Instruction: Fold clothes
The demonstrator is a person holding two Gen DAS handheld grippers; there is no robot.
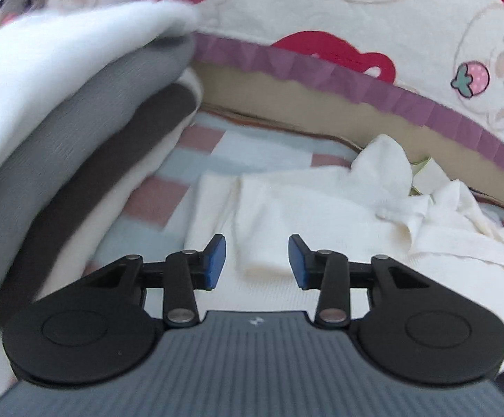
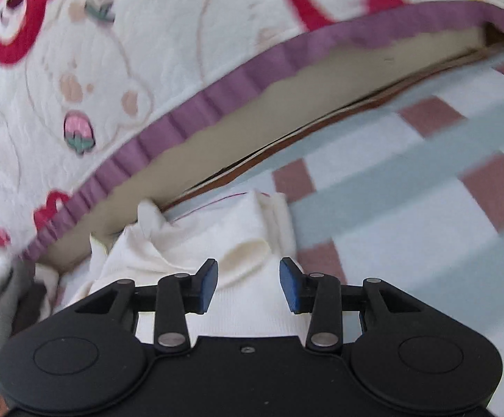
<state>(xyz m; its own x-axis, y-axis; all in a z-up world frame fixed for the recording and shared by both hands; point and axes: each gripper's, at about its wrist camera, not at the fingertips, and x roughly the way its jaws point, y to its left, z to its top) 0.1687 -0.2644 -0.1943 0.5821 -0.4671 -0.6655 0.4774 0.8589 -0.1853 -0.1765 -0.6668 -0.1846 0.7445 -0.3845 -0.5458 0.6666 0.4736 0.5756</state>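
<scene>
The left gripper (image 1: 257, 260) is held low over the cream garment (image 1: 321, 208), its blue pads (image 1: 215, 260) spread apart with nothing clamped between them. The right gripper (image 2: 248, 286) is likewise held over the garment (image 2: 238, 236), pads (image 2: 206, 286) parted and nothing gripped.

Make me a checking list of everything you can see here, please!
Surface: checked blanket, pale blue with reddish squares.
Job's things: cream garment, rumpled at its right; folded stack beside it.
Clutter: nothing seen.
Grippers: left gripper open above the garment; right gripper open above it too.
Cables: nothing seen.
Surroundings: bear-print quilt with purple trim behind.
</scene>
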